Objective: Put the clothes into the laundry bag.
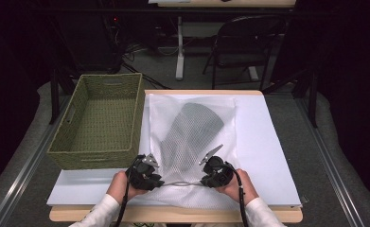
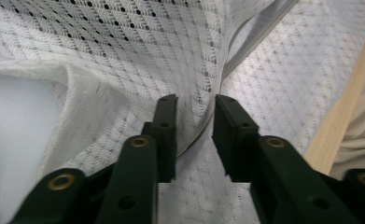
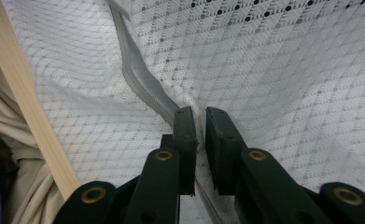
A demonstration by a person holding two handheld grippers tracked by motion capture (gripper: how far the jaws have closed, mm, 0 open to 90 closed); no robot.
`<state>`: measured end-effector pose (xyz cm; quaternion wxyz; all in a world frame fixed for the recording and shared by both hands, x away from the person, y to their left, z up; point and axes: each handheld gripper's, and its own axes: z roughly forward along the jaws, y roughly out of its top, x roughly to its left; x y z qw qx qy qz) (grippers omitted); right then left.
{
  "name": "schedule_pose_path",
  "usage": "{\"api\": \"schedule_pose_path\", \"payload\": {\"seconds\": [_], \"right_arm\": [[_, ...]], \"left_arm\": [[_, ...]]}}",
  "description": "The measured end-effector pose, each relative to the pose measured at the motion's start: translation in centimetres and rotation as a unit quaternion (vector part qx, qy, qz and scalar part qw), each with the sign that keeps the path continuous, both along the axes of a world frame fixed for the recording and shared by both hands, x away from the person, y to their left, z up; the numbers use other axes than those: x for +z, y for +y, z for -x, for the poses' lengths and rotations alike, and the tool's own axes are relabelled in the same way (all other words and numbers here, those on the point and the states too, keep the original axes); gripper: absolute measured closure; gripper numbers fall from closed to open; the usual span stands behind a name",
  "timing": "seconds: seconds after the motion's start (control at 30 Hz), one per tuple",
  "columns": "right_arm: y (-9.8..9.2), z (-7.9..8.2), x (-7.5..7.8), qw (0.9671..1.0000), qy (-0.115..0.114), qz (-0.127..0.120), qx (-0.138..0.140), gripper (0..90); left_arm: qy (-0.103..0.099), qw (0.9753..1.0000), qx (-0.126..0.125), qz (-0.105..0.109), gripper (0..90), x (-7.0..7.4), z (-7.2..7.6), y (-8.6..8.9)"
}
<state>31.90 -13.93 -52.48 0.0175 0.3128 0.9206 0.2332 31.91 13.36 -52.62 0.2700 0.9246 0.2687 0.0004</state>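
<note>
A white mesh laundry bag [image 1: 161, 111] lies flat on a white sheet [image 1: 265, 142], and a grey garment [image 1: 197, 123] shows through it. Both grippers are at the bag's near edge, where its grey zipper strip [image 1: 182, 183] runs taut between them. My left gripper [image 1: 158, 181] [image 2: 195, 105] is open, with a raised fold of mesh [image 2: 194, 88] and the zipper edge standing between its jaws. My right gripper [image 1: 205, 181] [image 3: 200, 114] is shut on the zipper strip [image 3: 143, 81], which runs into the narrow slit between its jaws.
An empty green woven basket [image 1: 59, 147] stands at the left, touching the sheet. The table's wooden front edge [image 1: 173, 215] lies just under the person's hands. Behind the table are a folding chair [image 1: 244, 42] and a desk leg [image 1: 179, 47].
</note>
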Motion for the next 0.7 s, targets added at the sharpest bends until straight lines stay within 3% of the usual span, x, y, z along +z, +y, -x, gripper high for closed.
{"api": "schedule_pose_path", "payload": {"seconds": [0.1,0.2,0.37,0.53,0.67,0.7], "right_arm": [[0.0,0.1,0.3,0.9995,-0.011,0.029,-0.011,72.8],[-0.2,0.2,1.0,0.9996,-0.014,0.021,-0.015,59.7],[-0.6,0.4,2.0,0.9994,-0.021,-0.013,-0.022,36.3],[-0.8,0.7,2.8,0.9987,-0.04,-0.024,-0.02,19.1],[-0.5,1.0,3.2,0.997,-0.074,-0.01,-0.02,12.5],[-0.4,1.1,3.4,0.9967,-0.076,-0.019,-0.02,10.1]], "left_arm": [[0.005,0.9998,0.017,0.008,52.4,0.4,-0.1,0.2],[0.008,0.9994,0.026,0.02,40.3,0.9,-0.1,0.6],[0.01,0.9987,0.032,0.038,24.8,1.5,0.7,1.6],[-0.001,0.9978,0.051,0.042,17.8,1.9,1.4,3.0],[0.002,0.996,0.073,0.051,16.2,2.0,1.4,4.3],[0.002,0.9958,0.076,0.05,16.2,2.0,1.4,4.5]]}}
